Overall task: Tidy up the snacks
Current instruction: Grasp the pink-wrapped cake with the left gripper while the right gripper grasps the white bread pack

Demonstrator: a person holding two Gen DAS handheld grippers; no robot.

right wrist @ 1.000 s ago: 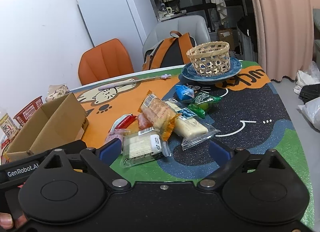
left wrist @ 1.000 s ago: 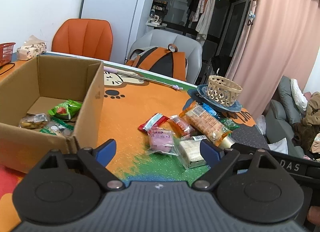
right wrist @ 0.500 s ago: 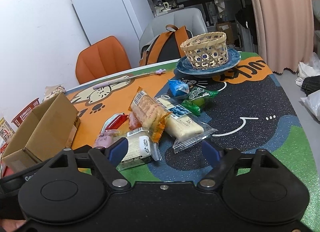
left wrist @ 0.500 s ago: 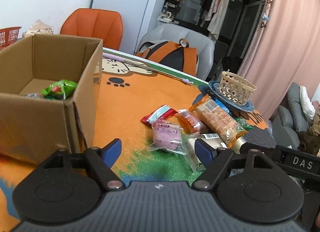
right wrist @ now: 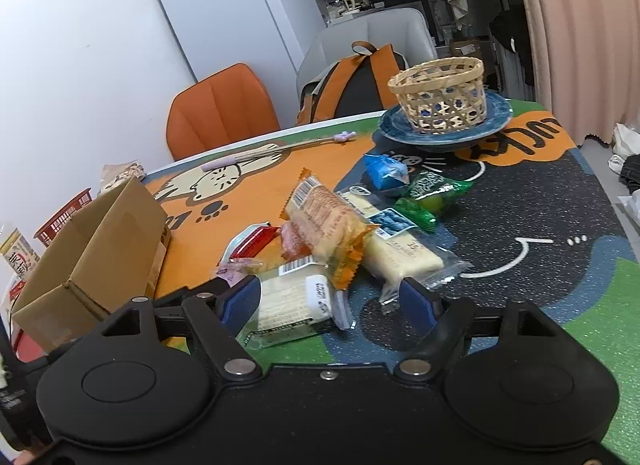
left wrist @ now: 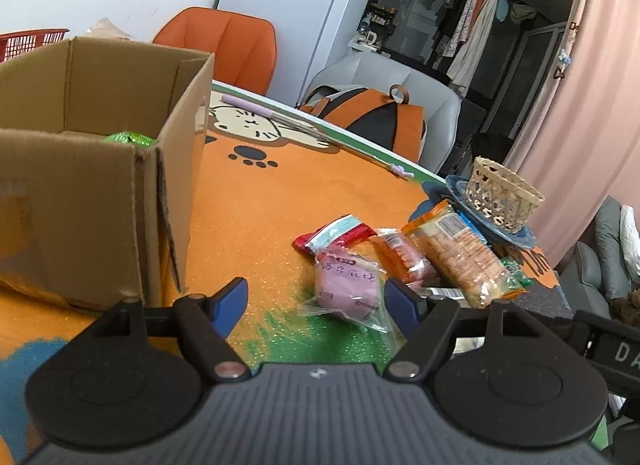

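A pile of wrapped snacks lies on the cartoon table mat. My left gripper (left wrist: 316, 299) hangs low over the mat with its jaws closing. A pink cake pack (left wrist: 347, 285) lies between its fingers, near the right fingertip, and the pads are not pressing it. My right gripper (right wrist: 328, 303) is also closing. A white wafer pack (right wrist: 294, 305) lies between its fingers against the left one, unpinched. A long orange biscuit pack (right wrist: 324, 225), a red pack (left wrist: 334, 233) and a cream bar (right wrist: 400, 253) lie just beyond. The cardboard box (left wrist: 100, 185) stands at the left with a green pack (left wrist: 128, 139) inside.
A wicker basket (right wrist: 444, 97) sits on a blue plate (right wrist: 500, 121) at the far side of the mat, with blue and green packs (right wrist: 432, 193) in front of it. A red basket (right wrist: 64, 217) stands behind the box. Orange and grey chairs and a backpack line the table's far edge.
Both grippers have sunk closer to the snack pile and their jaws have narrowed. In the left view the box wall now looms higher and hides most of what it holds.
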